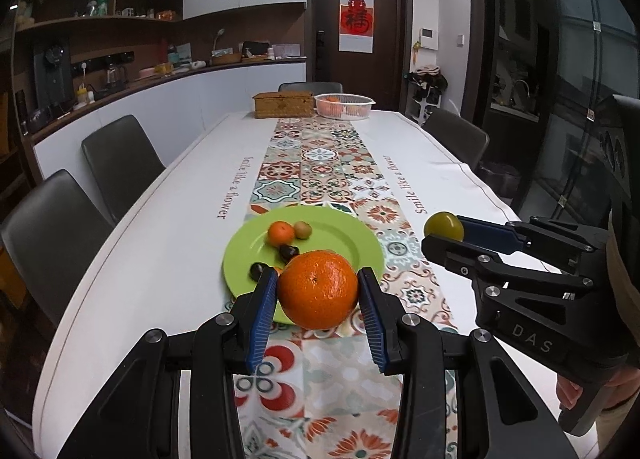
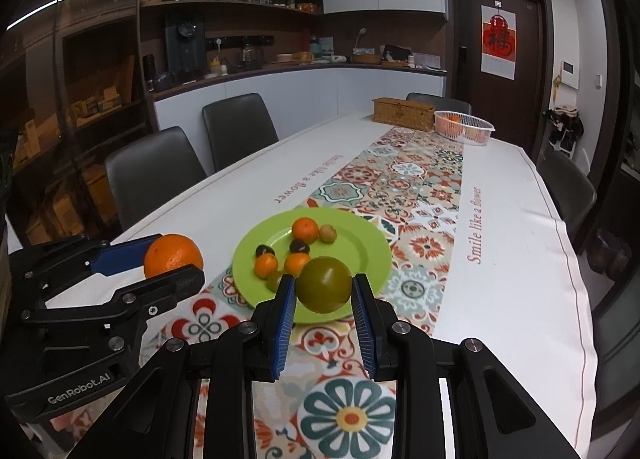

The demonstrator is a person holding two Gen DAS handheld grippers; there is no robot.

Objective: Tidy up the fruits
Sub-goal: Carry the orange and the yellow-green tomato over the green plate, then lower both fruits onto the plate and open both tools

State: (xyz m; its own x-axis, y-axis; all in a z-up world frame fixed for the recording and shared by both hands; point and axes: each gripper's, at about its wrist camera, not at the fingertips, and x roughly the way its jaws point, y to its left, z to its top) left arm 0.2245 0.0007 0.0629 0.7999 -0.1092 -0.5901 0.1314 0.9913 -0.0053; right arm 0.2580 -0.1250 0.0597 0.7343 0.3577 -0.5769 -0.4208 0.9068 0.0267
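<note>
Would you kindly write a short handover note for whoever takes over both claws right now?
Left claw: shut on the large orange, held above the near edge of the green plate.
Right claw: shut on the green round fruit, also held over the plate.
On the plate: small oranges, small green fruits and dark ones.
Far end of the table: white basket with orange fruit in it, beside a wicker box.
Done: both fruits gripped.
Left: set both down, probably in their groups; the destination is not shown.
</note>
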